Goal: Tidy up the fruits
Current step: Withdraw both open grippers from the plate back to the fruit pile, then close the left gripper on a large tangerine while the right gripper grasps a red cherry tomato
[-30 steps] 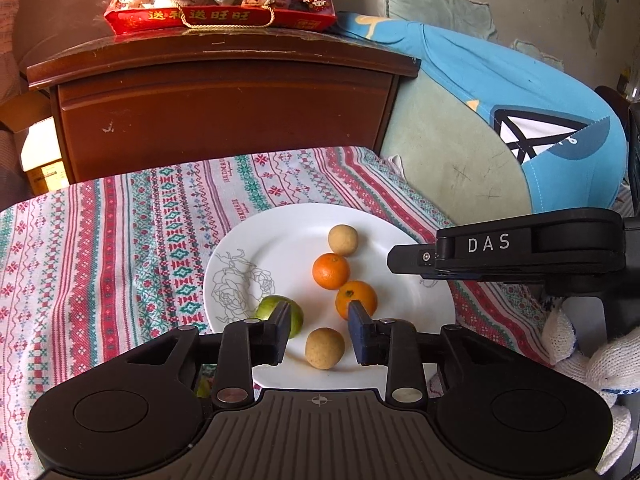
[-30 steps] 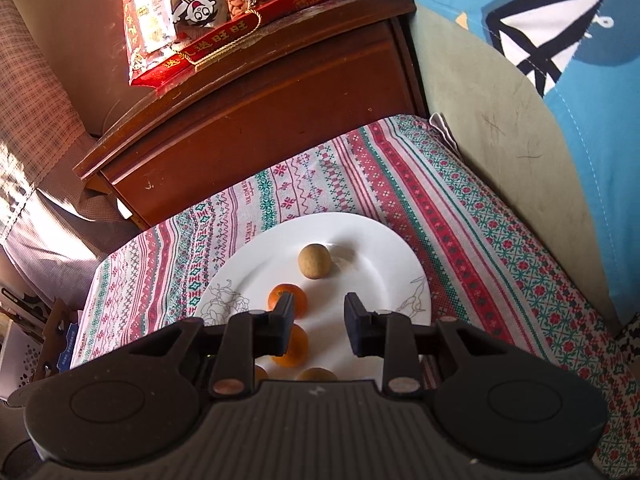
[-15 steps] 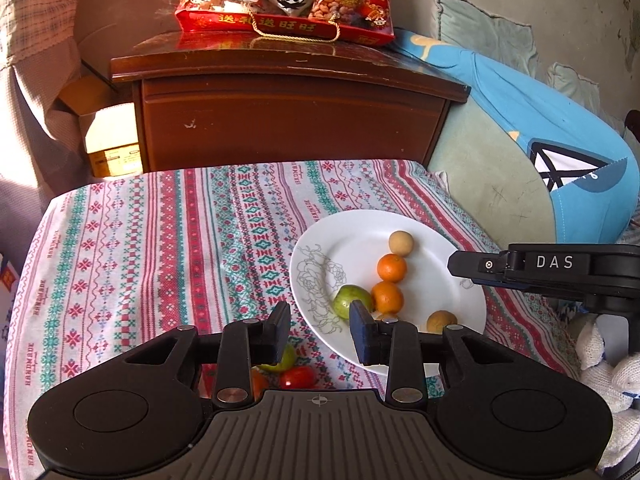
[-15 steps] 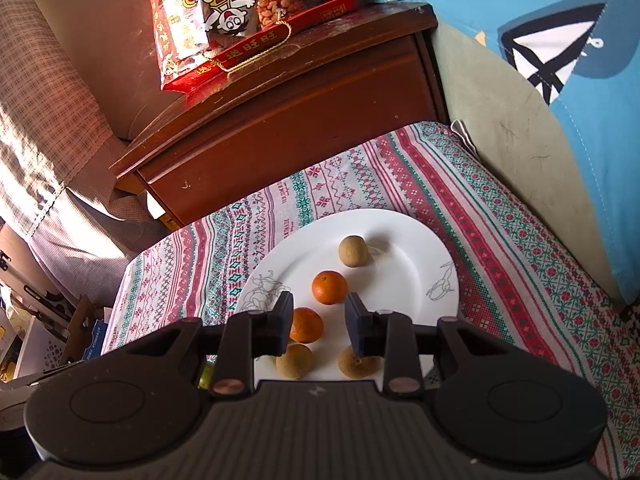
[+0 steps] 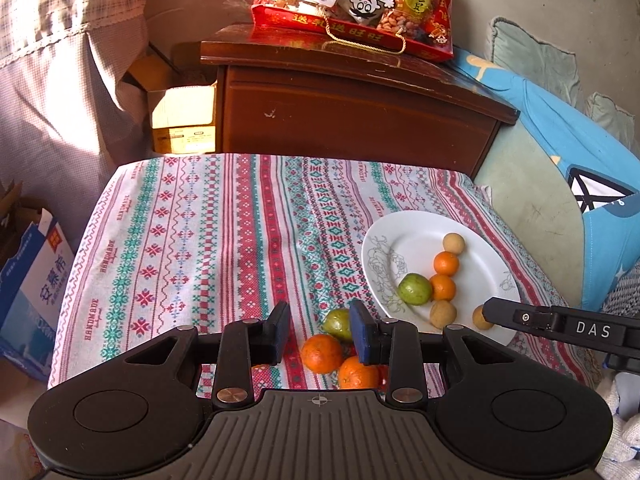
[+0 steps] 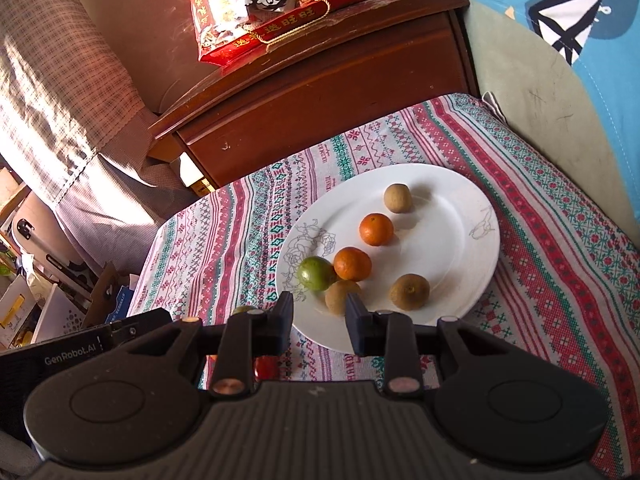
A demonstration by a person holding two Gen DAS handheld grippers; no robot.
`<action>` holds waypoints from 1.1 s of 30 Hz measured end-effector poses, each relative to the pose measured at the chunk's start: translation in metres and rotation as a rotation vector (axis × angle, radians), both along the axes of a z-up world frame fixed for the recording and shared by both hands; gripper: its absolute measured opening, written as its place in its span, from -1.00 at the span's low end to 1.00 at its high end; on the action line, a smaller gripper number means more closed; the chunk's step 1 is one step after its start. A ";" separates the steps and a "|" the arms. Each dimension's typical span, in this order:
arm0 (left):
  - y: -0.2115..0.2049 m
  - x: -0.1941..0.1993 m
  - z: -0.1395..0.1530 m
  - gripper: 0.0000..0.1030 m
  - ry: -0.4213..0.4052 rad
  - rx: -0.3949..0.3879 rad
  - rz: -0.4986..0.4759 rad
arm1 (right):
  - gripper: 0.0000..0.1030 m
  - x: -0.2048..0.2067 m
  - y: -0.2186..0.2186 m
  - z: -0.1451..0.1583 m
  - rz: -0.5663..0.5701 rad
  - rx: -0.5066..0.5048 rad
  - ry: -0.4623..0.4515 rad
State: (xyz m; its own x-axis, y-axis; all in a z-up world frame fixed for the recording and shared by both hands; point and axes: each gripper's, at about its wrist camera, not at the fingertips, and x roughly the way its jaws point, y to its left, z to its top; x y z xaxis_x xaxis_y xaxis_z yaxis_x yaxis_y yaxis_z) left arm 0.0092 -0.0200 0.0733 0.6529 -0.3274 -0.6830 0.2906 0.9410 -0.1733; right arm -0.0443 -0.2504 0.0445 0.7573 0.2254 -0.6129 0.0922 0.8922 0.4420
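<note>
A white plate on the patterned tablecloth holds two oranges, a green fruit and three tan fruits. Left of the plate, a green fruit and two oranges lie loose on the cloth. My left gripper hovers above them, jaws slightly apart and empty. My right gripper hangs over the plate's near rim, jaws also slightly apart and empty, with a tan fruit just beyond its tips.
A dark wooden cabinet with a red snack bag stands behind the table. A blue and green cushion lies to the right. Cardboard boxes sit on the floor at the left. A small red fruit lies under the right gripper.
Both grippers have drawn back from the plate, the left one also swinging left, so the loose fruits on the cloth came into view. Neither pair of jaws changed width.
</note>
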 end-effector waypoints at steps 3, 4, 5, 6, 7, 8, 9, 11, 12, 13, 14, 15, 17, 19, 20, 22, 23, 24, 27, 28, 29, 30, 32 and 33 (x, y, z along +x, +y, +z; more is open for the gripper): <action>0.007 -0.003 -0.002 -0.38 0.009 -0.001 0.018 | -0.41 -0.006 0.007 -0.004 0.019 -0.005 0.006; 0.010 -0.005 -0.004 -0.38 0.012 0.003 0.024 | -0.41 -0.007 0.010 -0.005 0.026 -0.004 0.010; 0.011 -0.006 -0.005 -0.38 0.013 0.006 0.027 | -0.41 -0.009 0.013 -0.007 0.035 -0.005 0.014; 0.013 -0.007 -0.006 -0.38 0.015 0.011 0.030 | -0.41 -0.010 0.017 -0.009 0.043 -0.010 0.018; 0.015 -0.008 -0.007 -0.38 0.017 0.016 0.032 | -0.41 -0.011 0.020 -0.011 0.051 -0.017 0.020; 0.016 -0.010 -0.007 -0.38 0.019 0.017 0.034 | -0.41 -0.012 0.023 -0.013 0.060 -0.027 0.020; 0.018 -0.011 -0.009 -0.38 0.022 0.018 0.035 | -0.41 -0.013 0.027 -0.014 0.069 -0.038 0.021; 0.021 -0.014 -0.011 -0.38 0.027 0.024 0.039 | -0.41 -0.014 0.034 -0.018 0.087 -0.057 0.022; 0.022 -0.016 -0.014 -0.38 0.030 0.030 0.039 | -0.41 -0.014 0.037 -0.019 0.096 -0.066 0.022; 0.023 -0.017 -0.016 -0.38 0.035 0.035 0.039 | -0.41 -0.015 0.041 -0.021 0.106 -0.077 0.021; 0.024 -0.018 -0.017 -0.38 0.038 0.037 0.039 | -0.42 -0.015 0.043 -0.023 0.115 -0.086 0.021; 0.025 -0.019 -0.019 -0.38 0.042 0.039 0.038 | -0.42 -0.015 0.046 -0.024 0.125 -0.093 0.020; 0.027 -0.019 -0.021 -0.38 0.047 0.045 0.041 | -0.42 -0.014 0.051 -0.027 0.140 -0.108 0.022; 0.030 -0.018 -0.024 -0.38 0.049 0.050 0.049 | -0.42 -0.013 0.056 -0.030 0.153 -0.128 0.024; 0.031 -0.018 -0.025 -0.38 0.049 0.050 0.054 | -0.42 -0.012 0.057 -0.032 0.157 -0.133 0.026; 0.033 -0.016 -0.028 -0.38 0.049 0.050 0.061 | -0.42 -0.011 0.061 -0.035 0.164 -0.144 0.032; 0.033 -0.016 -0.030 -0.38 0.050 0.052 0.062 | -0.42 -0.010 0.062 -0.037 0.168 -0.153 0.034; 0.032 -0.014 -0.032 -0.38 0.048 0.060 0.064 | -0.42 -0.009 0.064 -0.038 0.172 -0.160 0.036; 0.031 -0.011 -0.039 -0.38 0.048 0.078 0.067 | -0.42 -0.007 0.067 -0.041 0.185 -0.167 0.037; 0.031 -0.010 -0.040 -0.38 0.051 0.071 0.068 | -0.42 -0.007 0.068 -0.042 0.189 -0.168 0.036; 0.031 -0.009 -0.041 -0.38 0.052 0.066 0.068 | -0.42 -0.006 0.070 -0.042 0.193 -0.170 0.034; 0.031 -0.007 -0.042 -0.38 0.051 0.062 0.068 | -0.42 -0.005 0.072 -0.043 0.199 -0.174 0.033; 0.031 -0.006 -0.043 -0.38 0.045 0.058 0.066 | -0.42 -0.004 0.075 -0.044 0.209 -0.189 0.030; 0.031 -0.004 -0.044 -0.38 0.044 0.056 0.065 | -0.42 -0.003 0.076 -0.045 0.213 -0.196 0.031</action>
